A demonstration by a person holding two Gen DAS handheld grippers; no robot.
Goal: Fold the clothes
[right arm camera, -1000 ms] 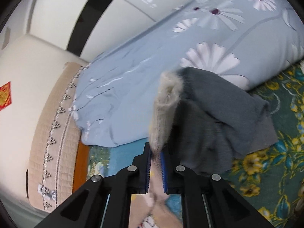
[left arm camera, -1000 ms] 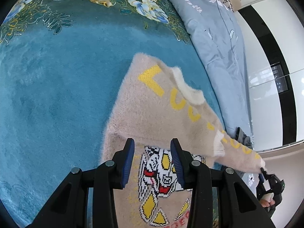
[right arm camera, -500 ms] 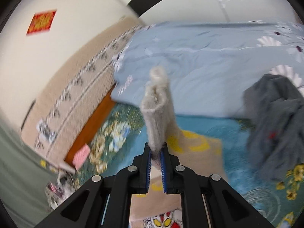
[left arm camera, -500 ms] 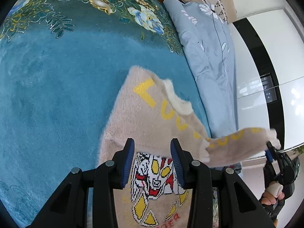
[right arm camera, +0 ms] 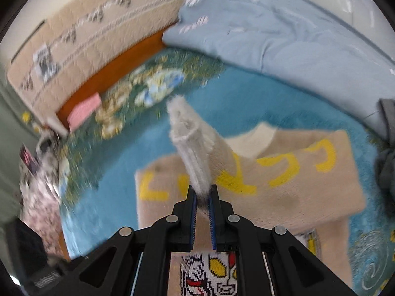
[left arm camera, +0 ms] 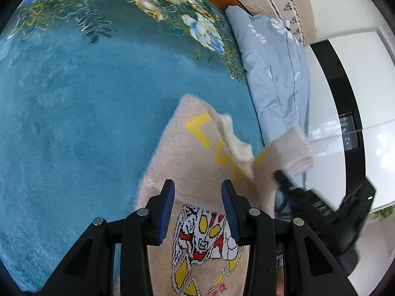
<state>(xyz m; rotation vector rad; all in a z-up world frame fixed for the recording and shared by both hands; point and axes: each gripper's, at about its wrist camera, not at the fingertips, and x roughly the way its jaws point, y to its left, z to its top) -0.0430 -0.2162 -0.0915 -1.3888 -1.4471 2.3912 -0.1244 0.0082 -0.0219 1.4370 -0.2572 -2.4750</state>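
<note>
Since a second ago the right gripper (right arm camera: 202, 197) has swung the sweater sleeve (right arm camera: 195, 153) away from the grey garment by the duvet and carried it in over the body of the sweater (left arm camera: 197, 172), and the right wrist view is smeared with motion blur.

In the left wrist view, the blue plush bed cover (left arm camera: 86, 123) fills the frame from 7 to 11 o'clock, its floral border (left arm camera: 172, 7) running along 12 o'clock. The beige sweater lies flat on it from the centre down to 6 o'clock, yellow letters across its chest and a knitted robot-like figure (left arm camera: 205, 239) lower down. The left gripper (left arm camera: 197, 197) hangs just above the figure, jaws spread apart and grasping nothing. At 3 o'clock the sleeve (left arm camera: 288, 148) is lifted off the bed, its cuff in the right gripper's (left arm camera: 281, 176) tips. The light blue duvet (left arm camera: 279, 74) runs from 1 to 3 o'clock.

In the right wrist view, a pink item (right arm camera: 84, 109) lies at 10 o'clock beside an orange wooden edge (right arm camera: 118, 71). At the centre the jaws are clenched on the ribbed sleeve cuff, which stands up from them toward 12 o'clock. The sweater (right arm camera: 308, 187) spreads behind it toward 3 o'clock. The duvet (right arm camera: 296, 37) lies at 1 to 2 o'clock, and a grey garment (right arm camera: 386, 162) shows at the 3 o'clock edge.
</note>
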